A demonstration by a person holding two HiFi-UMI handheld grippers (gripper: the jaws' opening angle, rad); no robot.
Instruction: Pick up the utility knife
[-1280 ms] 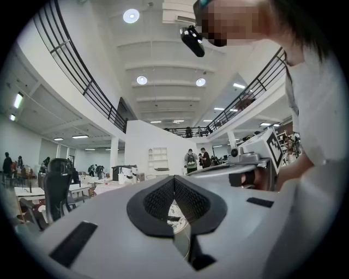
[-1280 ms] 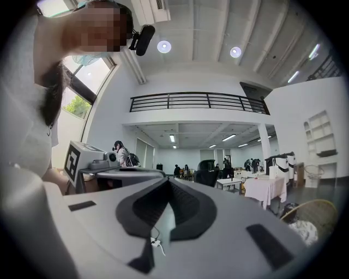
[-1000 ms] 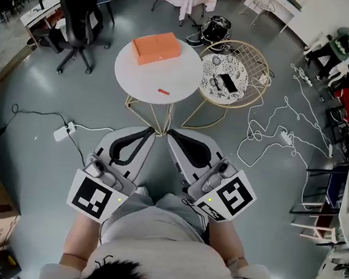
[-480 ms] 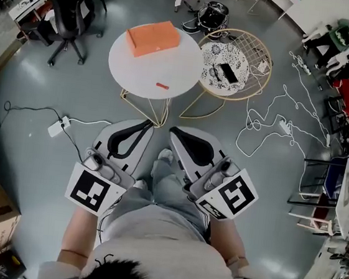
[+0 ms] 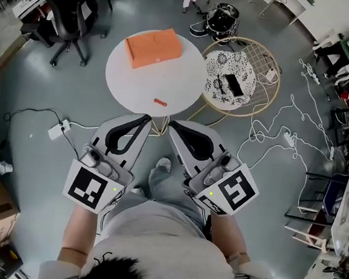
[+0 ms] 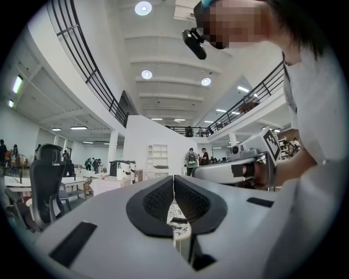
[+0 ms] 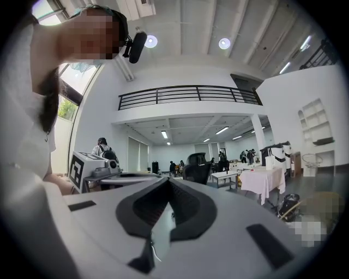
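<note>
The utility knife is a small red bar lying near the front edge of the round white table. It shows only in the head view. My left gripper is shut and empty, its tips just short of the table's near rim, below and left of the knife. Beside it my right gripper is also shut and empty, a little below and right of the knife. In the left gripper view the jaws meet at the tips. In the right gripper view the jaws also touch.
An orange box lies at the table's far side. A gold wire side table holding a black phone stands to the right. Cables trail on the floor at right, a power strip at left, an office chair behind.
The person has stepped forward, so the white table and the knife now lie closer to both gripper tips. Both grippers stayed shut and empty.
</note>
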